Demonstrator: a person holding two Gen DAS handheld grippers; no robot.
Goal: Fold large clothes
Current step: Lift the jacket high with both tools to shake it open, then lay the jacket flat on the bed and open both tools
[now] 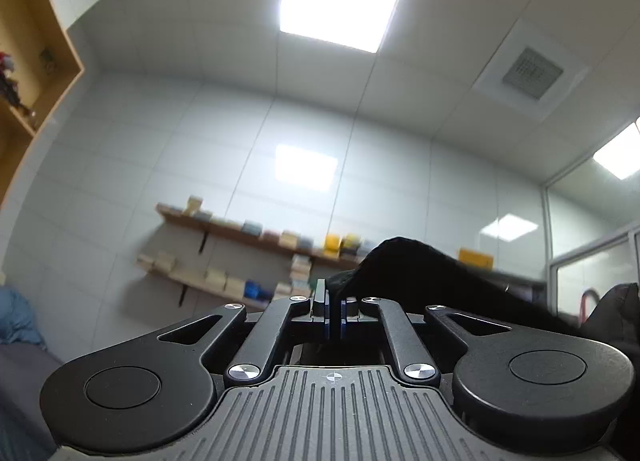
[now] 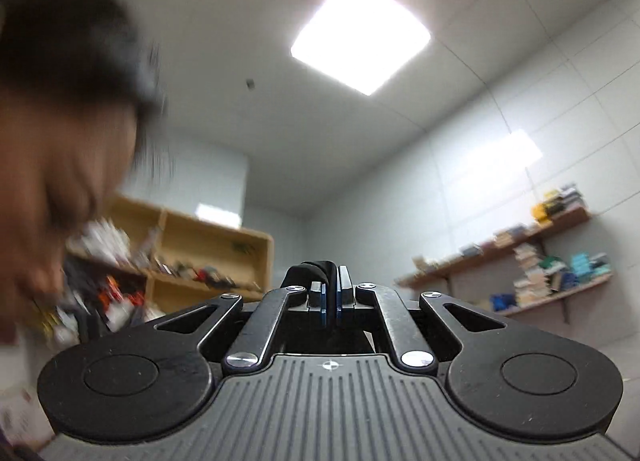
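Left claw [image 1: 335, 315] clamped on black garment [image 1: 424, 273], right claw [image 2: 331, 303] pinched on a fold of the same black cloth, both tilted toward ceiling, wall shelves [image 1: 240, 257] behind

Both tilted upward toward the ceiling: left gripper [image 1: 335, 315] with jaws pinched on black cloth [image 1: 420, 273], right gripper [image 2: 330, 303] likewise clamped on a fold of black cloth [image 2: 316, 269].

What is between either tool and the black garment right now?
Nothing. Both are already shut on it: the left tool pinches the black garment, which drapes off to its right, and the right tool pinches a fold. Where it goes next isn't in view.
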